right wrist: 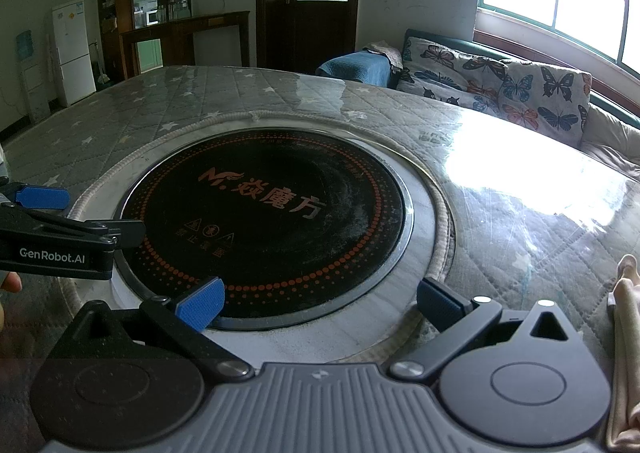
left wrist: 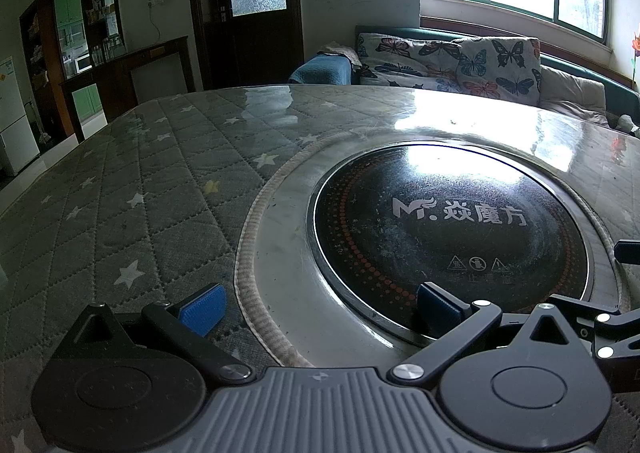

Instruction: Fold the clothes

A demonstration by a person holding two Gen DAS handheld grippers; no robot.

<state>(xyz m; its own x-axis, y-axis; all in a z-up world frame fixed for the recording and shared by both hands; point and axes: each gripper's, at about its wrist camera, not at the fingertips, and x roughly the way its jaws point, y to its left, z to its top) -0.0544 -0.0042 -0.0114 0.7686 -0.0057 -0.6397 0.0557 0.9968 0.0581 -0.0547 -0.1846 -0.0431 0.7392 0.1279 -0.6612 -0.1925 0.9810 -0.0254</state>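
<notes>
Cloth, pale pink and bunched (right wrist: 626, 337), shows only as a strip at the right edge of the tabletop (right wrist: 520, 221) in the right wrist view, just beside the right hand-held gripper (right wrist: 320, 303); most of it is out of frame, so its kind and full extent cannot be told. It looks light, soft and limp, likely to sag and slide a little on the glossy clear cover over the quilted star-patterned surface, so a hem or corner, pinched through all layers, seems the safest hold. Both hand-held grippers hang over the tabletop with fingers spread apart and nothing between them: the right one straddles the near rim of the round black cooktop (right wrist: 264, 221) set in the middle, and the left hand-held gripper (left wrist: 320, 307) sits over that cooktop's left rim, one blue pad (left wrist: 202, 307) above the braided ring around it. In the right wrist view the left tool enters from the left edge, with part of a hand (right wrist: 10, 283) beneath it. The far half and the left side of the tabletop lie bare and offer open room for spreading the garment, though the cooktop's raised metal ring may catch a dragged fold. A butterfly-print sofa (right wrist: 500, 89) stands beyond the far right edge.
</notes>
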